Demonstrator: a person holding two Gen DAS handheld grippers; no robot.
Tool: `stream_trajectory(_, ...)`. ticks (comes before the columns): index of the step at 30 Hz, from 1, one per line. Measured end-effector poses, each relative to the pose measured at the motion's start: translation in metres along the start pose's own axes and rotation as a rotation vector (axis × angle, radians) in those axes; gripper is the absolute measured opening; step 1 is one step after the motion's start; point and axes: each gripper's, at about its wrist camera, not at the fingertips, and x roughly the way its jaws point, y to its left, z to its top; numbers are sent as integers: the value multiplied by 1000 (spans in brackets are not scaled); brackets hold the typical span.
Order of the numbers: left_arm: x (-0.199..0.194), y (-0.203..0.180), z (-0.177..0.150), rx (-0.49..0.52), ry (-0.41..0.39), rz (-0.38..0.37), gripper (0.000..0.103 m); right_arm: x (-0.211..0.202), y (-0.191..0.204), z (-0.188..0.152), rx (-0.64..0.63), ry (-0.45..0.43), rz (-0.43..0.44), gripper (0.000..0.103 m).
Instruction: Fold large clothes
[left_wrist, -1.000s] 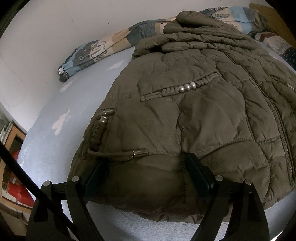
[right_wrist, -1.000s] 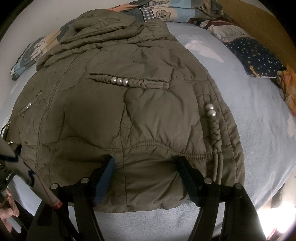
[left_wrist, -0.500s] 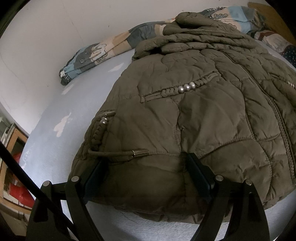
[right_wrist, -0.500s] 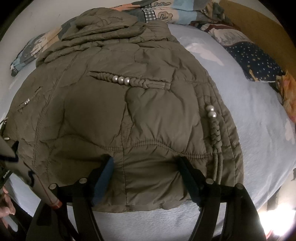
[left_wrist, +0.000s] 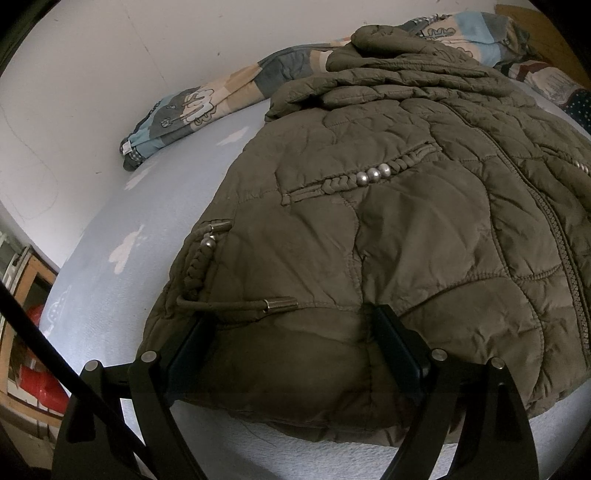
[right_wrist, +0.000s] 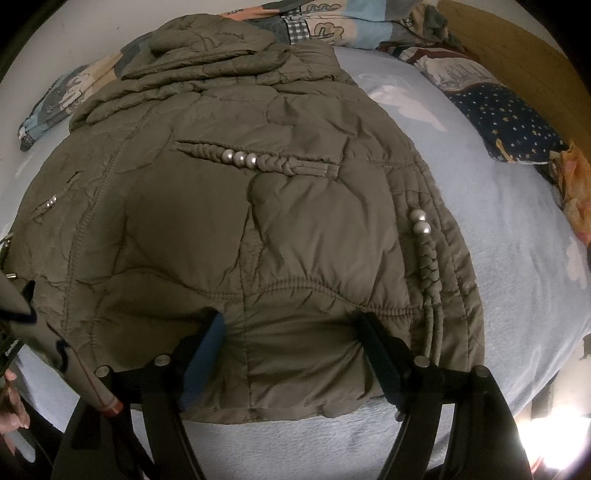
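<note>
On the bed: the olive-green quilted puffer jacket (left_wrist: 406, 229) lay front up on the pale blue cloud-print sheet (left_wrist: 110, 258), hem toward you and hood toward the wall, so the whole length ran away from your two tools.

Left tool: your left tool (left_wrist: 291, 332) stood spread wide at the hem's left corner, its fingers pressed into the padding at either side of a broad span of cloth; nothing was pinched between them.

Right tool: your right tool (right_wrist: 295, 336) stood equally wide apart at the hem's right part, its fingers likewise sunk against the fabric without clamping it.

Why there: you had one tool near each lower corner, which looked like the set-up for lifting the hem evenly and carrying it toward the hood.

Loose parts: the braided cord with silver beads (right_wrist: 424, 251) lay along the right edge, and a drawstring with a metal tip (left_wrist: 273, 304) lay across the cloth just ahead of the left tool; either could catch in a finger.

Surroundings: a rolled patchwork cartoon-print quilt (left_wrist: 192, 107) sat against the wall beyond the jacket, and a dark blue star-print pillow (right_wrist: 509, 125) lay well to the right.

Progress: judging by the flat spread, no fold had been made yet.
</note>
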Motion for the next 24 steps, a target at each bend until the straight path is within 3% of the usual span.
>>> stream_trajectory(9,-2,0,-1,2,-14,8,87,0,1,-1,-9,-9,-11,81)
stream_trajectory(12,-2,0,0,5,-9,6,87,0,1,-3,-17,-17,-32,87)
stream_trajectory(14,-3,0,1,10,-3,1,87,2,-1,-3,-13,-16,-57,97)
stream_trajectory(20,-13,6,4,69,-17,-22,87,3,-10,-2,16,0,-22,98)
stream_trajectory(24,-31,31,11,-16,-84,-30,87,-7,-21,0,38,-15,24,96)
